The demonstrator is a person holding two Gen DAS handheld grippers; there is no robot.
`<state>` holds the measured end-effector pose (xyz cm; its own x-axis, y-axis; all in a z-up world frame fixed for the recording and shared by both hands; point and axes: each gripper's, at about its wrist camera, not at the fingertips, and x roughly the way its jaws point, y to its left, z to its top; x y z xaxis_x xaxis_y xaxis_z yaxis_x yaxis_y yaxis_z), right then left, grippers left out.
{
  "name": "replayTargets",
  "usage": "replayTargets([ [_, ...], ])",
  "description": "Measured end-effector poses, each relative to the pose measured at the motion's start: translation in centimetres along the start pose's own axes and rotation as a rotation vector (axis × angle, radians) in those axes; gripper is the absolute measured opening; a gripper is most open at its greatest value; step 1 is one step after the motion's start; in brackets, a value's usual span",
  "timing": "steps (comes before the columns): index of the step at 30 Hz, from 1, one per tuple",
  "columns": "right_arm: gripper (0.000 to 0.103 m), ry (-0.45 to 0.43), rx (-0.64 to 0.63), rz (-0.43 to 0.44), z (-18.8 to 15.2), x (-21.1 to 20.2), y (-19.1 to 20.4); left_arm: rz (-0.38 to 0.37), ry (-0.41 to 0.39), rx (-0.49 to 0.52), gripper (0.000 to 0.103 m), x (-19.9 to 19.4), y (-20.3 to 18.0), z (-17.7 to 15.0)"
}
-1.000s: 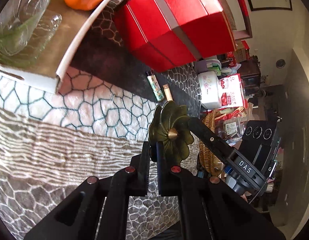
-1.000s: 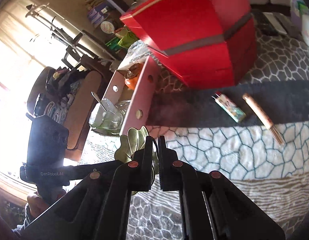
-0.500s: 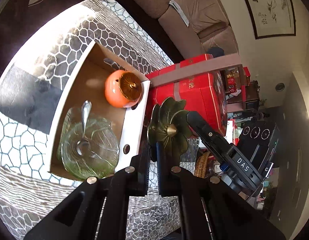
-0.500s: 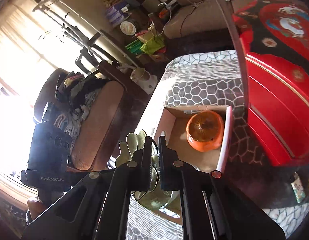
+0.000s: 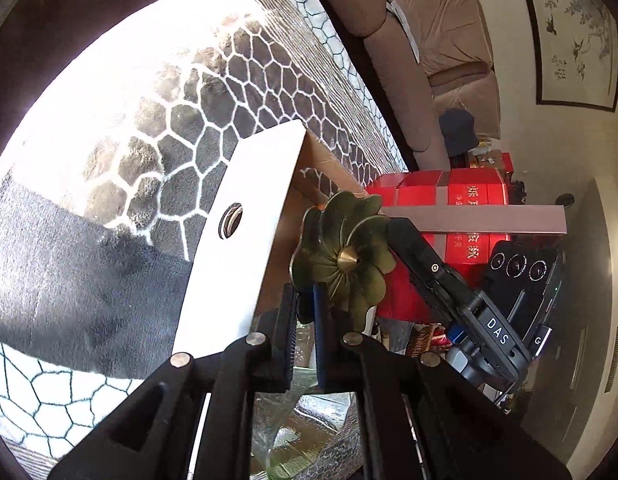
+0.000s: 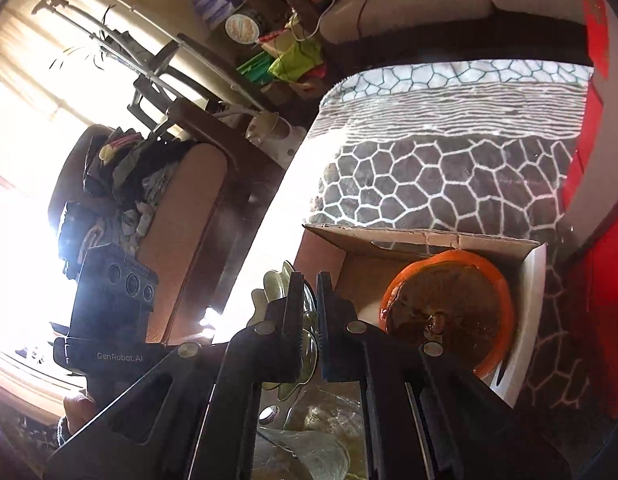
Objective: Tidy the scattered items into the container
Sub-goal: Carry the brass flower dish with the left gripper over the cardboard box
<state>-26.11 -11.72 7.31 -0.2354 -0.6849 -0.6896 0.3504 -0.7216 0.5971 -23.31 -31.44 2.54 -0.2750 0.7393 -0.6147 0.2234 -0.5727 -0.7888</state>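
Brass, scalloped like a flower, the small dish hangs over the cardboard box, pinched by its rim from two sides. The left gripper clamps its edge at 6 o'clock in the left wrist view, jaws nearly together on the thin metal; the right gripper is likewise closed narrow on the rim and reaches in from 4 o'clock.

A second ago the pair carried the dish above the patterned blanket, with a lighter and a stick in sight; now the box wall stands just beside the dish. In the right wrist view the orange lidded jar sits inside at 3 o'clock, and the green glass bowl lies below the fingers. Judging by this, the carry is nearly done, and lowering and letting go remain.
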Motion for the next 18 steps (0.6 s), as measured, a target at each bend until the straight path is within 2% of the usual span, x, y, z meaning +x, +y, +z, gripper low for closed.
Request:
replayTargets([
  [11, 0.007, 0.089, -0.215, -0.169, -1.9, 1.6, 1.3, 0.131, 0.031, 0.104, 0.006, 0.5, -1.3, -0.7],
  [18, 0.009, 0.146, -0.330, -0.223, -2.7, 2.4, 1.7, 0.301, 0.057, 0.219, 0.007, 1.7, -3.3, -1.0],
])
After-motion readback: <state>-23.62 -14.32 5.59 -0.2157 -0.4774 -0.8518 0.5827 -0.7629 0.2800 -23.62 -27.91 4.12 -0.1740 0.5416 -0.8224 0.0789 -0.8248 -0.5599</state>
